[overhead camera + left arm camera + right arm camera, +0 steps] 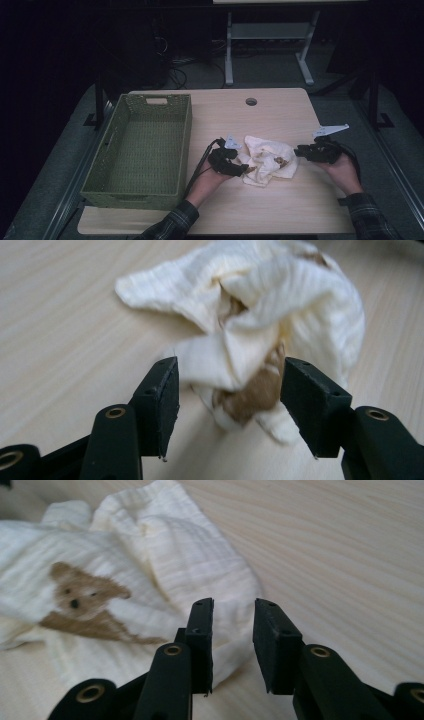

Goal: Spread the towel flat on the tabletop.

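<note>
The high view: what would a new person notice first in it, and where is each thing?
A crumpled cream cloth with a brown bear print lies mid-table, between the left gripper and the right gripper. Both grippers are open; the left one's jaws straddle a fold of the cloth. A green woven basket stands at the table's left side.

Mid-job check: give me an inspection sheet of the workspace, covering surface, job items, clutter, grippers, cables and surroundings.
Surface: light wooden table with a round hole near the far edge.
Job's things: crumpled cream cloth with a brown bear print, lying mid-table.
Clutter: green woven basket at the table's left, nothing seen inside.
Grippers: left gripper open, a cloth fold between its jaws, unpinched; right gripper slightly open at the cloth's edge, not clamping.
Cables: black cable trailing from the left gripper beside the basket.
Surroundings: dark room, white desk frame beyond.
</note>
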`<state>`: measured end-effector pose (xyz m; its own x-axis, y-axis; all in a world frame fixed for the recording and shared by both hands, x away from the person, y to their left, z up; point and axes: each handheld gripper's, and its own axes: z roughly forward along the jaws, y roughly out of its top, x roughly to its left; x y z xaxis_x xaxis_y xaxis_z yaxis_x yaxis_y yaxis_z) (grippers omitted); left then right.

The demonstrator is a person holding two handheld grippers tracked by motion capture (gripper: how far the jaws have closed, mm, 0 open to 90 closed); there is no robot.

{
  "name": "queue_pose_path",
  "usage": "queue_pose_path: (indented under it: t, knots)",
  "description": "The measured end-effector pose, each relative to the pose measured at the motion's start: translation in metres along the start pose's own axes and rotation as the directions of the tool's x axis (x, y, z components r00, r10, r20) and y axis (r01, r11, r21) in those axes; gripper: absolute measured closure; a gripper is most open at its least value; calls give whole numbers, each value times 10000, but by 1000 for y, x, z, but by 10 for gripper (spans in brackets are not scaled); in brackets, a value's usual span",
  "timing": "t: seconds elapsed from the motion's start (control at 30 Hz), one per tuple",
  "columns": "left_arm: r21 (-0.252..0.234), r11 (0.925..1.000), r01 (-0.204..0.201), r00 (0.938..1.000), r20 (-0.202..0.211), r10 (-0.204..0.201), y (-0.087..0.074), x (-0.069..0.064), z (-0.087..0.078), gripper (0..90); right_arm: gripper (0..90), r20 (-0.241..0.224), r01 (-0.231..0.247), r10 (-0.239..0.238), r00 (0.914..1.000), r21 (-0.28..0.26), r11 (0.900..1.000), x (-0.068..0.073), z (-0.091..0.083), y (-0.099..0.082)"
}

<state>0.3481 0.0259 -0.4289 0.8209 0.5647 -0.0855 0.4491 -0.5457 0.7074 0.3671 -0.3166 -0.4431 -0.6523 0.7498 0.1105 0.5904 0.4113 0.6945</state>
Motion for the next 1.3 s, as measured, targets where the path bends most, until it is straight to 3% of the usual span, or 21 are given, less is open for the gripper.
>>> queue_pose_path:
  t: [0.27,0.37,0.53,0.63,0.73,0.87,1.03,1.17,1.3]
  knots:
    - [-146,9999,-61,9998,-202,58,22,9,12,457,680,-537,13,-14,9986,-30,10000,20,-12,-9]
    - [-132,9999,-25,9995,-312,21,30,15,25,494,673,-786,56,-44,9969,153,9999,29,-13,-14]
    - [124,9999,8,10000,-52,-8,34,16,43,505,661,-1085,472,-415,9932,499,9976,47,-8,-21]
    - [338,9994,-13,9999,-102,16,33,17,54,502,655,-1144,715,-637,9914,651,9953,53,-2,-20]
    - [483,9988,-46,9999,-133,52,34,19,64,513,655,-1196,815,-708,9903,877,9928,54,5,-19]
    - [851,9955,-422,9982,-396,457,35,19,75,585,691,-1020,1184,-1061,9891,1231,9853,55,11,-21]
    - [909,9930,-753,9963,-338,786,33,16,80,824,838,-907,1342,-1225,9883,1357,9816,55,10,-21]
    - [922,9917,-901,9952,-297,932,34,15,74,858,857,-934,1397,-1283,9873,1278,9819,52,7,-21]
    - [663,9956,-663,9961,-543,699,35,21,58,858,857,-778,1250,-1170,9901,1087,9862,44,0,-19]
